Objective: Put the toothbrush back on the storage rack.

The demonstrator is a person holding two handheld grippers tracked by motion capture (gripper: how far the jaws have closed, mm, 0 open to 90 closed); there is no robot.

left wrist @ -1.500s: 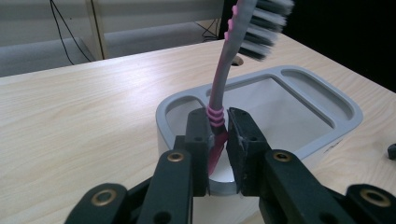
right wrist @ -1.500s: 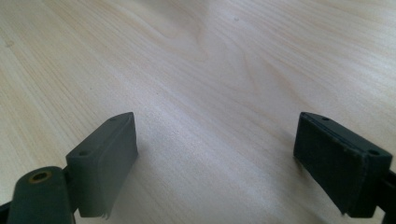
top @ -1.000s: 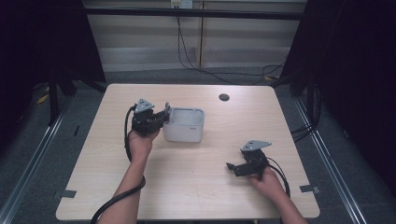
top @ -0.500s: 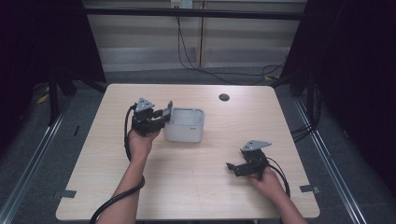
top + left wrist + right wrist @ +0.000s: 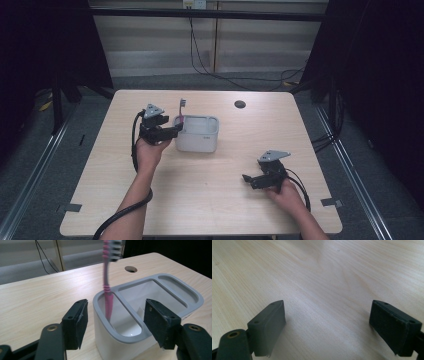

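High view: the left gripper (image 5: 167,131) sits at the left end of a white holder (image 5: 198,134) on the wooden counter (image 5: 210,200), where a pink toothbrush (image 5: 181,111) stands upright. The right gripper (image 5: 251,179) rests well apart, near the counter's front right.

Left gripper view: its jaws have just been opening and stand wide either side of the holder's (image 5: 155,290) end compartment, clear of the toothbrush (image 5: 108,287) inside.

Right gripper view: jaws wide, bare counter (image 5: 324,277) between them.
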